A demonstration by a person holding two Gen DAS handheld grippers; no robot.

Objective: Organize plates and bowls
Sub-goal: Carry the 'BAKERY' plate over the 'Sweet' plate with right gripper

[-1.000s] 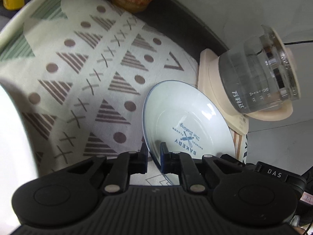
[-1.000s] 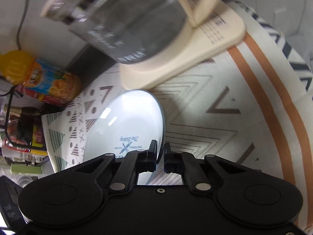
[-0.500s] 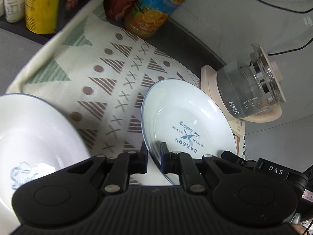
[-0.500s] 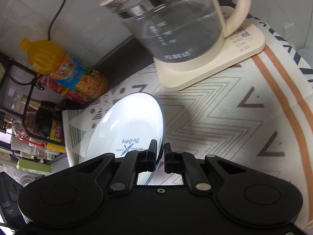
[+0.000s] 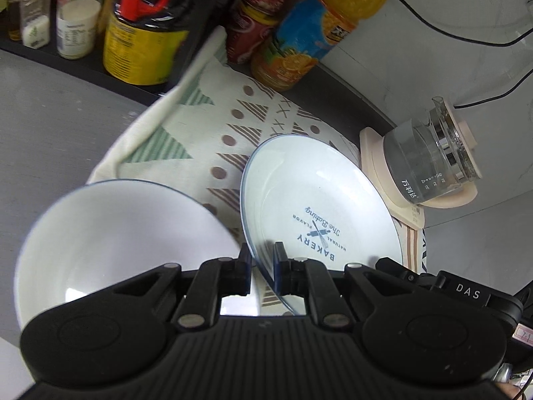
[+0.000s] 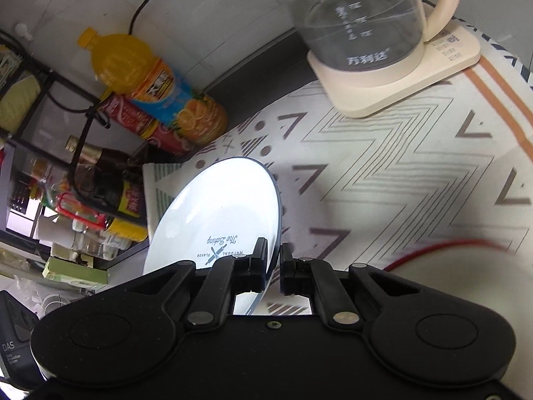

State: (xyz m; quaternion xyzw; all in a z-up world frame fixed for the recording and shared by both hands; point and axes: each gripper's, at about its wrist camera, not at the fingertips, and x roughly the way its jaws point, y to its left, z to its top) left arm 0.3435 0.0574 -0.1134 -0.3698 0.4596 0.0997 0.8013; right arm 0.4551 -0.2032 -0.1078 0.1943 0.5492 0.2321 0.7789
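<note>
A white plate [image 5: 316,200] with a thin blue rim and a blue "BAKERY" print is held above the patterned cloth, tilted. My left gripper [image 5: 262,268] is shut on its near rim. My right gripper [image 6: 273,270] is shut on the opposite rim of the same plate [image 6: 216,220]. A white bowl with a blue rim [image 5: 110,240] sits low at the left of the left wrist view, beside the plate. A red-rimmed white dish [image 6: 466,266] shows at the right edge of the right wrist view, partly hidden by the gripper.
A glass kettle [image 6: 363,23] on a cream base [image 6: 399,80] stands at the far right of the cloth [image 6: 399,173]. An orange juice bottle [image 5: 316,33], a red can [image 5: 256,23] and several jars [image 5: 143,50] crowd the back by a black rack [image 6: 40,100].
Both grippers have lifted and pulled back with the plate; the kettle looks farther off. The white bowl has come into the left wrist view, and the red-rimmed dish into the right.
</note>
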